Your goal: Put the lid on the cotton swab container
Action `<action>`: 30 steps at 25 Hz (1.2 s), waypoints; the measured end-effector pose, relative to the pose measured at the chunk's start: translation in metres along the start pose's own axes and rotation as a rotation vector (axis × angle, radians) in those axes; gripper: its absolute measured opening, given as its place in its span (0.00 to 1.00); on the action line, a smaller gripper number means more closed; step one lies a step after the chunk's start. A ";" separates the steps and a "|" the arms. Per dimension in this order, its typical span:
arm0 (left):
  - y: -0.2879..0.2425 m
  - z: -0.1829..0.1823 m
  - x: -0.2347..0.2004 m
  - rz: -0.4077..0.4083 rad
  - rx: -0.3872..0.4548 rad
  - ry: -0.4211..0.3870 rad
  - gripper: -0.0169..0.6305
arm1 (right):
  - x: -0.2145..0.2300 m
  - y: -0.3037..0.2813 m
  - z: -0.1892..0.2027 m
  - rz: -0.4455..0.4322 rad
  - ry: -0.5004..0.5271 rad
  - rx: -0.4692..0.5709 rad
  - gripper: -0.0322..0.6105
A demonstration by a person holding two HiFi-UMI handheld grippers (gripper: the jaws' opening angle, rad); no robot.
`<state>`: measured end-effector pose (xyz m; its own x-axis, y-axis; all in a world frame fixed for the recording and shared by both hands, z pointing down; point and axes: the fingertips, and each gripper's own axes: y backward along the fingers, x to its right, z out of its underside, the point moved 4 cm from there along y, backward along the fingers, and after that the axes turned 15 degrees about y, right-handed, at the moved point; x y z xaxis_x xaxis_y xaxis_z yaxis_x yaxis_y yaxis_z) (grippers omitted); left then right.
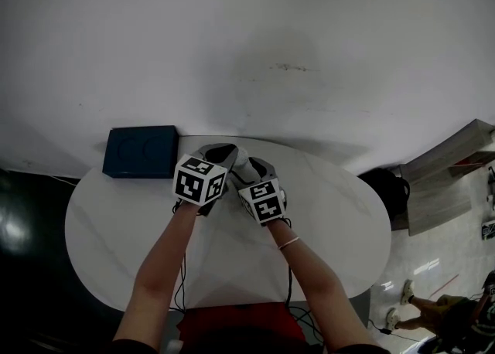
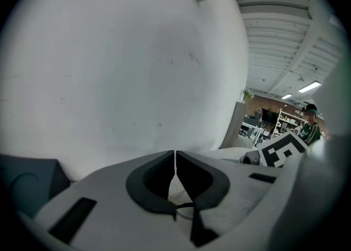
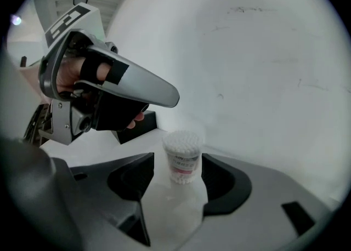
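Cotton swab container (image 3: pixel 182 154) stands upright on the white surface (image 1: pixel 332 221), its top uncovered and the swab heads showing. It sits between the jaws of my right claw (image 3: pixel 177 162), which are spread apart on either side of it; I see no squeeze on its wall yet. My left claw (image 2: pixel 175 162) hangs just above and to the left of the container, with its jaws closed together at the tips. Low between them a faint curved edge shows, which may be the clear lid, but I cannot say for sure. From the head view both claws crowd close together near the back of the surface, beside a dark blue box (image 1: pixel 141 151), and they hide the container there.

I judge the step in hand to be lining up for the capping: the container is framed and open. Next I should steady it with the right claw, bring the left claw squarely over the mouth, keep the lid level, and press it straight down.
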<state>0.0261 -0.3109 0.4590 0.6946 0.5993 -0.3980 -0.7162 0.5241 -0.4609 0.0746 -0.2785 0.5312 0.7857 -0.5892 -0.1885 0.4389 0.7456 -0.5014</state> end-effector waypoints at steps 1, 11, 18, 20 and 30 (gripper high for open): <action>0.003 0.001 0.001 0.000 0.006 0.002 0.07 | -0.001 0.003 0.000 0.002 -0.006 0.002 0.49; 0.037 0.015 0.011 -0.004 0.060 0.037 0.07 | -0.005 0.041 -0.007 0.032 -0.078 0.053 0.49; 0.070 0.017 0.018 -0.026 0.116 -0.011 0.06 | -0.020 0.068 -0.026 0.031 -0.120 0.122 0.49; 0.079 0.020 0.018 -0.033 0.131 -0.016 0.06 | -0.026 0.076 -0.031 0.030 -0.117 0.137 0.48; 0.126 0.035 0.012 -0.045 0.173 -0.004 0.06 | -0.048 0.123 -0.042 0.077 -0.104 0.192 0.37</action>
<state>-0.0578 -0.2170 0.4238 0.7263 0.5752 -0.3764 -0.6855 0.6463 -0.3351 0.0724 -0.1710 0.4429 0.8563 -0.5007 -0.1270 0.4433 0.8385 -0.3168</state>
